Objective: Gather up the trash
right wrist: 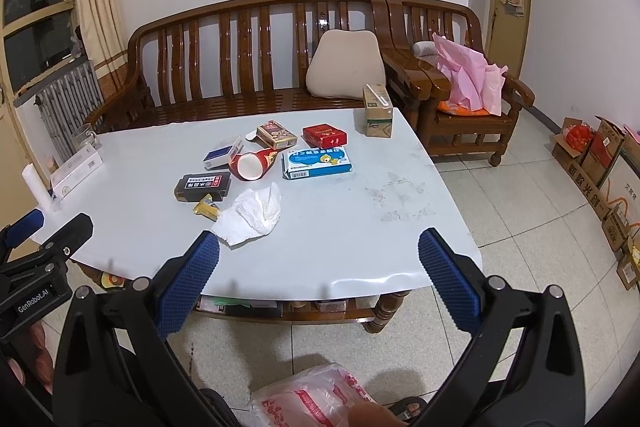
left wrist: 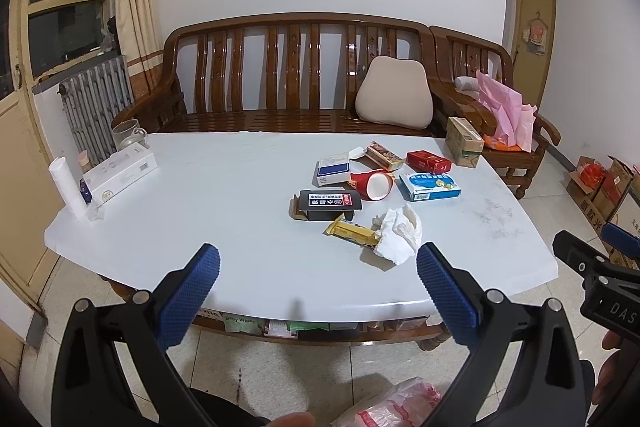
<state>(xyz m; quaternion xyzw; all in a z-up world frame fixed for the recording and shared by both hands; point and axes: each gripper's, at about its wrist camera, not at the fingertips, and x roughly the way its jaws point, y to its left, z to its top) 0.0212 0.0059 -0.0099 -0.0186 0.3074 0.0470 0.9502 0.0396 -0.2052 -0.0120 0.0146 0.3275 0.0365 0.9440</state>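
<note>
Trash lying scattered on the desk (left wrist: 224,195), both tongs hanging wide open and empty.

Left wrist view: left tongs (left wrist: 318,269) are hovering at 6 o'clock of the crumpled tissue (left wrist: 398,233), probably light and soft; pinching its raised folds looks best.
Right wrist view: right tongs (right wrist: 319,253) are gaping beside the tissue (right wrist: 256,213); the paper cup (right wrist: 254,163) is lying at 12 o'clock.

Both grippers are showing the same build. The left gripper (left wrist: 318,269) is wearing black plastic arms with triangular cut-outs, each ending in a blue pad (left wrist: 190,293) with a knurled grid texture, and silver round pins (left wrist: 140,297) are sitting at the joints. The right gripper (right wrist: 319,267) is carrying identical blue pads (right wrist: 450,281); at nine o'clock of its view, white "GenRobot.AI" lettering (right wrist: 34,301) is showing on the other gripper's black body.
</note>
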